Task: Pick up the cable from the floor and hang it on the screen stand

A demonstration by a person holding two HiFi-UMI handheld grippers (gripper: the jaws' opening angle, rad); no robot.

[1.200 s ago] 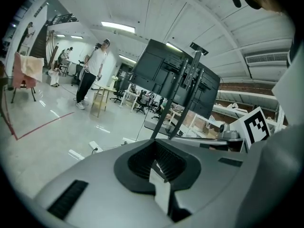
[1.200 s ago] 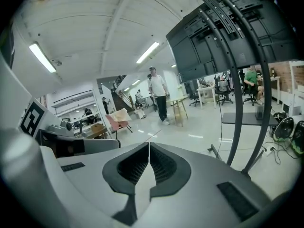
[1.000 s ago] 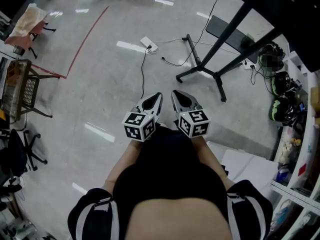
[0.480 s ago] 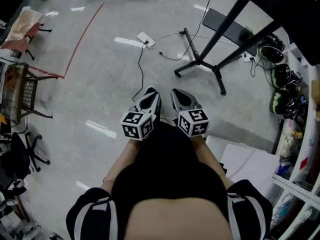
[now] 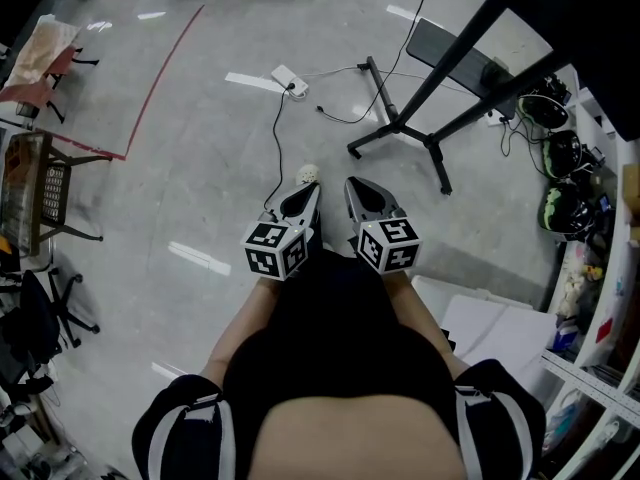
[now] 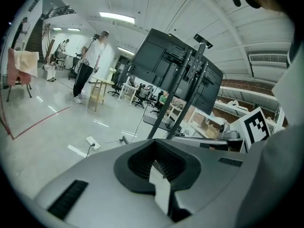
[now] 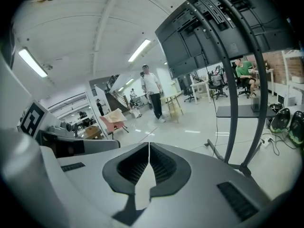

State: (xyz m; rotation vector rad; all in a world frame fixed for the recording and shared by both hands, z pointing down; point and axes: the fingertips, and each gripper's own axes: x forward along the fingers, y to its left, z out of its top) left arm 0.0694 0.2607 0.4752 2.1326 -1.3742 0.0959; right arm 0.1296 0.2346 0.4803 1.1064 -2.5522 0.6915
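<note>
Newly ahead of left tool point(image 5: 306, 194), perhaps a shoe point(image 5: 308, 173); cable point(image 5: 278, 133) beyond

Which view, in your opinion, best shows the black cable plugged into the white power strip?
The head view: looking down, it shows the cable running a long way from the power strip. The left gripper view shows only a short bit beside the strip, and the right gripper view misses it.
</note>
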